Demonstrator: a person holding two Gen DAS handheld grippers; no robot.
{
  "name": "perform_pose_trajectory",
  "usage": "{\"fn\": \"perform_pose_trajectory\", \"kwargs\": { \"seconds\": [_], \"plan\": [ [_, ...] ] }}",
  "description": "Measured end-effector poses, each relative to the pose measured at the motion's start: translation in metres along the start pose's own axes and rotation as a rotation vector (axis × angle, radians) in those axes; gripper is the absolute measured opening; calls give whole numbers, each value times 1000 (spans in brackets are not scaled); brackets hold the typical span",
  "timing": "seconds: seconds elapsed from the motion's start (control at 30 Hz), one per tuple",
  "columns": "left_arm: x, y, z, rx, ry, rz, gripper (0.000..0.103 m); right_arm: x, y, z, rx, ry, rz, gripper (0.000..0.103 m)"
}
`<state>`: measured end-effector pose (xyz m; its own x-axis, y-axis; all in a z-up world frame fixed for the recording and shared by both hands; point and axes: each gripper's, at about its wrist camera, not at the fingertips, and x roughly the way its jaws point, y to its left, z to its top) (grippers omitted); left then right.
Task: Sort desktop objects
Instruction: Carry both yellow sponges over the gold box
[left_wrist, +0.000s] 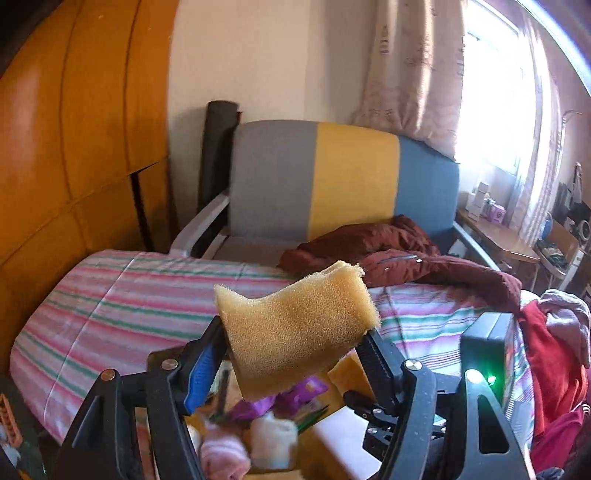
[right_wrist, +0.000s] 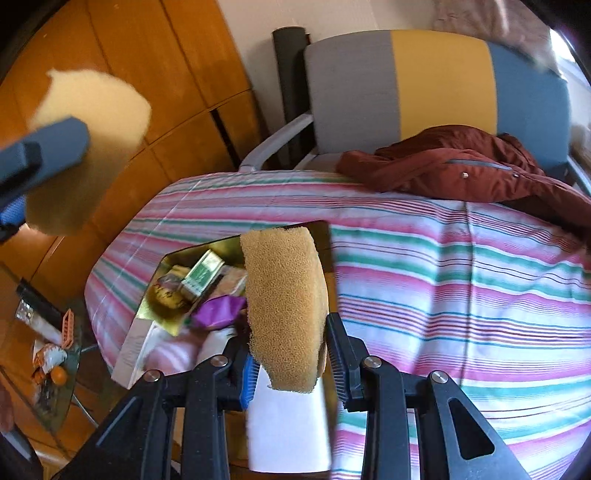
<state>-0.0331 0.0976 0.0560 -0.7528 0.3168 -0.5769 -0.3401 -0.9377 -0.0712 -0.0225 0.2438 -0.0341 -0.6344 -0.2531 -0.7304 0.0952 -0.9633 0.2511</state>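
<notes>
My left gripper (left_wrist: 293, 343) is shut on a yellow sponge (left_wrist: 295, 325), which spans its wide-set jaws and bulges upward above the bed. In the right wrist view this sponge (right_wrist: 88, 147) shows blurred at the upper left, with one dark finger (right_wrist: 48, 147) in front of it. My right gripper (right_wrist: 291, 358) is shut on a second yellow sponge (right_wrist: 284, 306), held on edge and pinched narrow. Below both lies an open gold-lined box (right_wrist: 155, 310) with a green packet (right_wrist: 203, 273) and a purple wrapper (right_wrist: 218, 310) inside. Pink and white rolls (left_wrist: 251, 443) lie under the left gripper.
A striped bedspread (right_wrist: 443, 295) covers the bed, with a maroon jacket (right_wrist: 461, 162) at its far edge. A grey, yellow and blue chair (left_wrist: 332, 177) stands behind, and a wooden wardrobe (left_wrist: 74, 147) on the left. A glass side table (right_wrist: 55, 369) holds small items. Clothes (left_wrist: 554, 350) pile at the right.
</notes>
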Motion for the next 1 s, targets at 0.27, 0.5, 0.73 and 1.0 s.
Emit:
{"fn": "perform_pose_trajectory", "kwargs": {
  "seconds": [0.27,0.5,0.73,1.0],
  "plan": [
    [2,39,-38,-53,38,97,70,12,32,-8,-52,20,15,34],
    [11,64,-68,-99,94,129,70,22,49,-14,-76,25,10,34],
    [26,76,-85,-125,141,137,70,32,56,-15,-84,40,-1,34],
    [36,73,-95,-115,159,135,70,43,50,-12,-65,54,-15,34]
  ]
}}
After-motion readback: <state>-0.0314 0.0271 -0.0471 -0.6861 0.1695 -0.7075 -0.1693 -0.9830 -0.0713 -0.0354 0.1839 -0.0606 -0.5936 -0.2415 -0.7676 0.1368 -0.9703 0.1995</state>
